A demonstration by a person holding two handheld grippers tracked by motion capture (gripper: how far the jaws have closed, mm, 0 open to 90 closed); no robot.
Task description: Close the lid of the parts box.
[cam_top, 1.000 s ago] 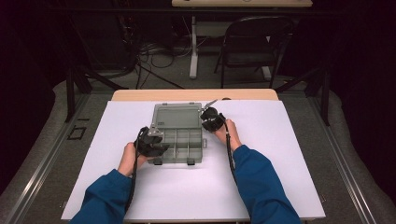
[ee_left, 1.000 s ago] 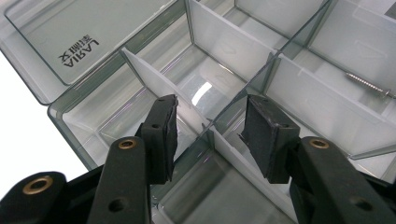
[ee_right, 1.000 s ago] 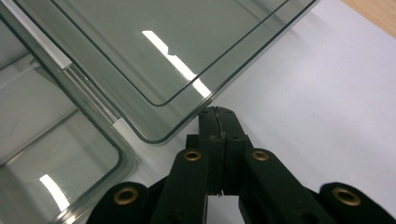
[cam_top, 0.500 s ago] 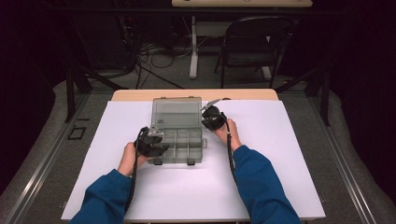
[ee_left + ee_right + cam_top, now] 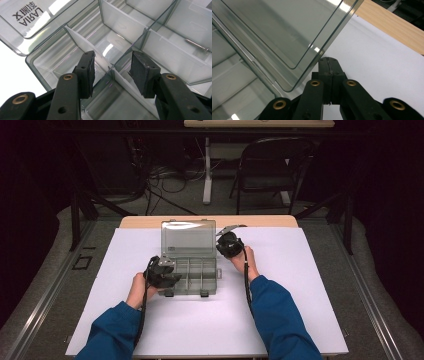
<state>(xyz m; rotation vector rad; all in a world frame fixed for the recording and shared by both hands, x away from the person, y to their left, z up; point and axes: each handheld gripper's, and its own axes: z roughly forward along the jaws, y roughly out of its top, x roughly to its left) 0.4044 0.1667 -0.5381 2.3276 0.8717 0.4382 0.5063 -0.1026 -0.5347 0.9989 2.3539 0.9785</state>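
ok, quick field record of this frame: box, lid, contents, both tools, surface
box: clear compartment box, on the white sheet, white dividers inside
lid: lid open, standing up at the far side
contents: one screw in a compartment; the other compartments in view look empty
left tool: left tool at the box's near left corner, jaws apart, astride a box wall; contact unclear
right tool: right tool shut, nothing between the jaws, tips at the lid's right edge
surface: white sheet over a wooden table
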